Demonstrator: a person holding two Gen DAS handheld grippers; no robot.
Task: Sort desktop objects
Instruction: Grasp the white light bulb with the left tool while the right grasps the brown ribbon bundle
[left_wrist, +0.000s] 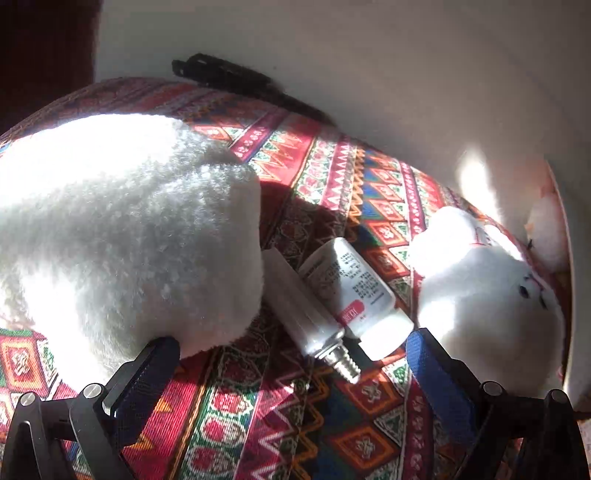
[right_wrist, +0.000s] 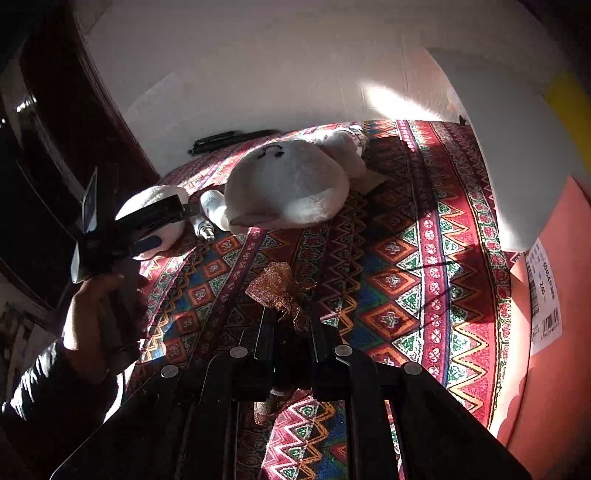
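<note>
My left gripper (left_wrist: 291, 354) stands open just above the patterned cloth (left_wrist: 280, 424). A silver tube (left_wrist: 306, 321) with a bare threaded nozzle lies between its fingertips, and a white tube (left_wrist: 354, 291) with a pink label rests against it. A large white plush (left_wrist: 129, 229) touches the left finger; a smaller white plush with a face (left_wrist: 480, 295) sits by the right finger. My right gripper (right_wrist: 291, 325) is shut on a brown mesh pouch (right_wrist: 277, 284). That view also shows the left gripper (right_wrist: 171, 226), a hand (right_wrist: 99, 314) holding it, and both tubes (right_wrist: 212, 208).
A black pen-like object (left_wrist: 221, 75) lies at the cloth's far edge by the white wall. A pink box (right_wrist: 554, 295) with a barcode label and a white box (right_wrist: 517, 147) stand at the right. A dark cabinet (right_wrist: 44, 166) fills the left.
</note>
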